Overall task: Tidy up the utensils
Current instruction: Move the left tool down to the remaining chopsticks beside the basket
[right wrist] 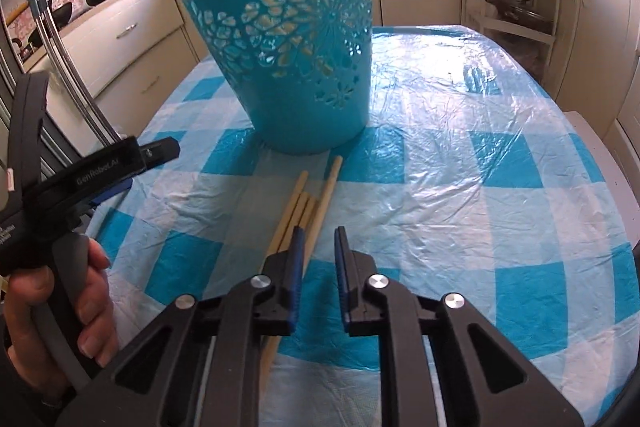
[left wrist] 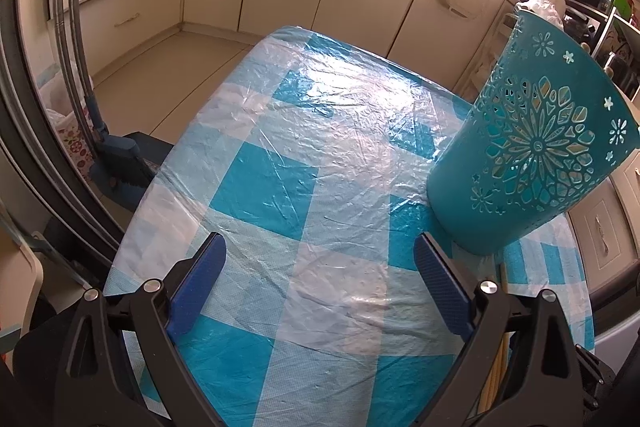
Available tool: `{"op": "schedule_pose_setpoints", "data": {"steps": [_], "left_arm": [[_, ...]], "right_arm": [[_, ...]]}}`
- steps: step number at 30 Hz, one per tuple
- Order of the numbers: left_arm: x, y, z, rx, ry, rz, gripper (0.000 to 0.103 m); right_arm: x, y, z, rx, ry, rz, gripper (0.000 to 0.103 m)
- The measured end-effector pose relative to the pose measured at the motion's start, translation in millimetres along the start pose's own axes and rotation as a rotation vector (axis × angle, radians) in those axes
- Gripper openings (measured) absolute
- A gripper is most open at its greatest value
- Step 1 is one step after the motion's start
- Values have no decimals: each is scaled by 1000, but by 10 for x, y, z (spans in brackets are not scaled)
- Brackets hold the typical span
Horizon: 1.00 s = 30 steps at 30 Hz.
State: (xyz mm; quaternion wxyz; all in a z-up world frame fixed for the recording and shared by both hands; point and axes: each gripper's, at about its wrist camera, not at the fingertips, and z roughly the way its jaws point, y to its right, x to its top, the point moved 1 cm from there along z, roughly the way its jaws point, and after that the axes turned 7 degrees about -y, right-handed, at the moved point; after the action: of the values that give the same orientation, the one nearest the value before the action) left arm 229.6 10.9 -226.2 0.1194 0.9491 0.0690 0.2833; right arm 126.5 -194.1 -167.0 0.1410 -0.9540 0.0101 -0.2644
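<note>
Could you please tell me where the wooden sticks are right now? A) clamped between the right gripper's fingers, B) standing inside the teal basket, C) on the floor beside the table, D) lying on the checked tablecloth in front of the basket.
D: in the right wrist view the wooden sticks lie flat on the checked tablecloth, just in front of the teal basket, and nothing sits between the fingers of the right gripper.

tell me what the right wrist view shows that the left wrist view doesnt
Only the right wrist view shows the bundle of wooden sticks lying in full before the holder, the hand gripping the left gripper's handle, and the right gripper with a narrow gap, nothing between its pads. Only the left wrist view shows the left gripper wide open over bare cloth. Both share the teal cutout holder and the checked tablecloth.
</note>
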Motion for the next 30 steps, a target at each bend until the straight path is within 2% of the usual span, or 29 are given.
{"op": "schedule_pose_setpoints", "data": {"steps": [8, 13, 17, 19, 20, 23, 27, 30], "left_arm": [[-1, 9, 2, 1, -2, 2, 91], [-1, 8, 3, -1, -1, -2, 91], [1, 7, 2, -2, -2, 0, 91], [-10, 31, -10, 6, 1, 12, 91], [-21, 64, -18, 9, 2, 30, 91], [-149, 322, -45, 2, -26, 163, 91], [-387, 695, -122, -12, -34, 329, 91], [-462, 864, -95, 8, -53, 399, 91]], "right_arm": [[54, -27, 53, -14, -12, -5, 16], [66, -91, 87, -57, -18, -83, 10], [4, 88, 3, -86, -26, -128, 10], [-40, 250, -52, -68, -22, -117, 10], [-55, 315, -71, -49, -16, -107, 9], [-99, 489, -117, 17, 8, -50, 8], [-88, 526, -118, 41, 13, -17, 10], [-86, 558, -122, 62, 13, -6, 10]]}}
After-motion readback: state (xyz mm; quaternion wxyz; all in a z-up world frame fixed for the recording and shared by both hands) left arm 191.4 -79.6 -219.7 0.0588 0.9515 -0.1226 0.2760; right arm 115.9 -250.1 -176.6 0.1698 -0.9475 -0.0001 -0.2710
